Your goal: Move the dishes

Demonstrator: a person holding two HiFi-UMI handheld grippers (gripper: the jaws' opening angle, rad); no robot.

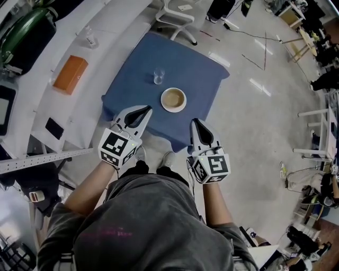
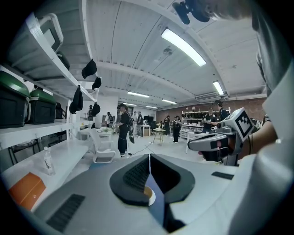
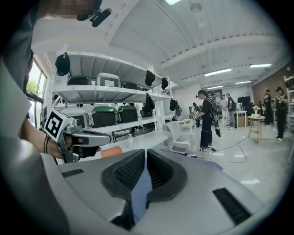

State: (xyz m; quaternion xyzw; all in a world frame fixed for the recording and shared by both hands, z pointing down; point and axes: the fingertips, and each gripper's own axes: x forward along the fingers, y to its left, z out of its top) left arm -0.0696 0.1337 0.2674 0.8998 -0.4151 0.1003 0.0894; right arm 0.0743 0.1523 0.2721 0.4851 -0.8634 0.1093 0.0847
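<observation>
A small table under a blue cloth (image 1: 190,79) carries a white bowl with a tan inside (image 1: 174,99) and a clear glass (image 1: 158,77) just beyond it. My left gripper (image 1: 143,110) hovers at the table's near left edge, shut and empty; through the slit between its jaws a sliver of the bowl (image 2: 148,195) shows. My right gripper (image 1: 195,123) hangs at the near right edge, short of the bowl, its jaws together with nothing between them. In the left gripper view the right gripper (image 2: 193,145) appears at right; in the right gripper view the left gripper (image 3: 106,137) appears at left.
A white counter along the left holds an orange box (image 1: 70,74), a small clear bottle (image 1: 90,38) and dark devices (image 1: 54,128). Shelves above it carry green cases (image 3: 104,115). A white chair (image 1: 175,16) stands beyond the table. People stand far off across the room (image 3: 206,120).
</observation>
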